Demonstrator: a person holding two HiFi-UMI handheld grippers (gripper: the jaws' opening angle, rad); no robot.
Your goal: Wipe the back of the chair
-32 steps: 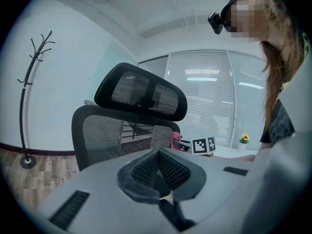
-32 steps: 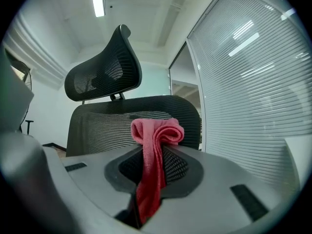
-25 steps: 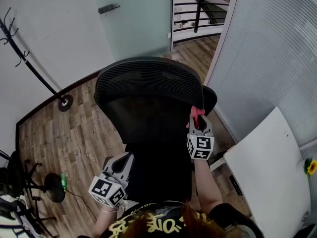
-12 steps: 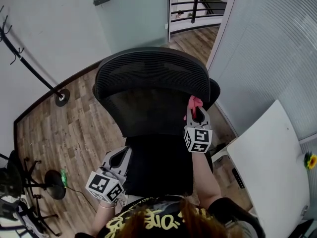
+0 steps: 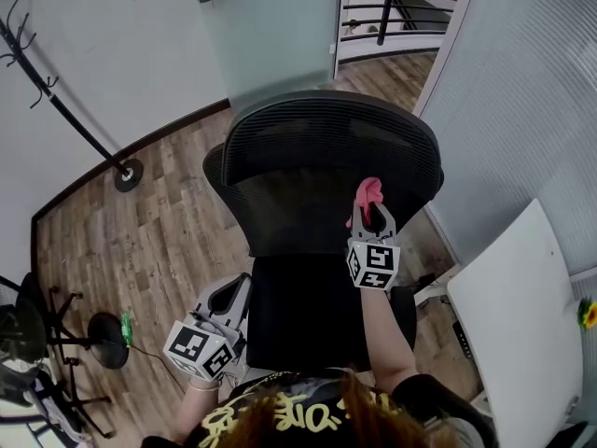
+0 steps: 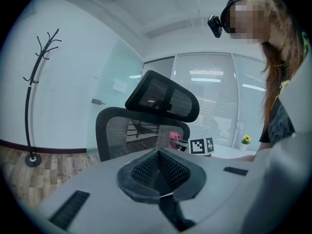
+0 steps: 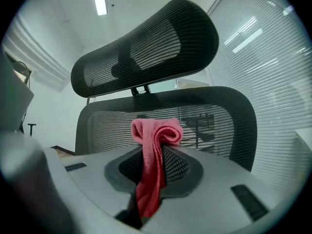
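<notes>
A black mesh office chair faces me, its backrest (image 5: 308, 194) below the headrest (image 5: 331, 129). My right gripper (image 5: 371, 215) is shut on a pink cloth (image 5: 369, 192), held at the right half of the backrest's front face. In the right gripper view the cloth (image 7: 156, 135) bulges out between the jaws, with the mesh backrest (image 7: 209, 116) and headrest (image 7: 146, 48) close ahead. I cannot tell if the cloth touches the mesh. My left gripper (image 5: 235, 290) hangs low beside the seat's left edge, shut on nothing. Its view shows the backrest (image 6: 139, 133) and cloth (image 6: 174, 139).
A coat stand (image 5: 56, 91) stands on the wood floor at the left, with another chair's base (image 5: 103, 343) nearer me. A white desk (image 5: 522, 315) with a yellow flower (image 5: 586, 313) is at the right, below a blinds-covered glass wall (image 5: 522, 91). A frosted glass door (image 5: 270, 26) is behind the chair.
The cloth was at the backrest's right edge and now sits further in on the mesh. The chair shows further right in the head view. The left gripper has hardly moved.
</notes>
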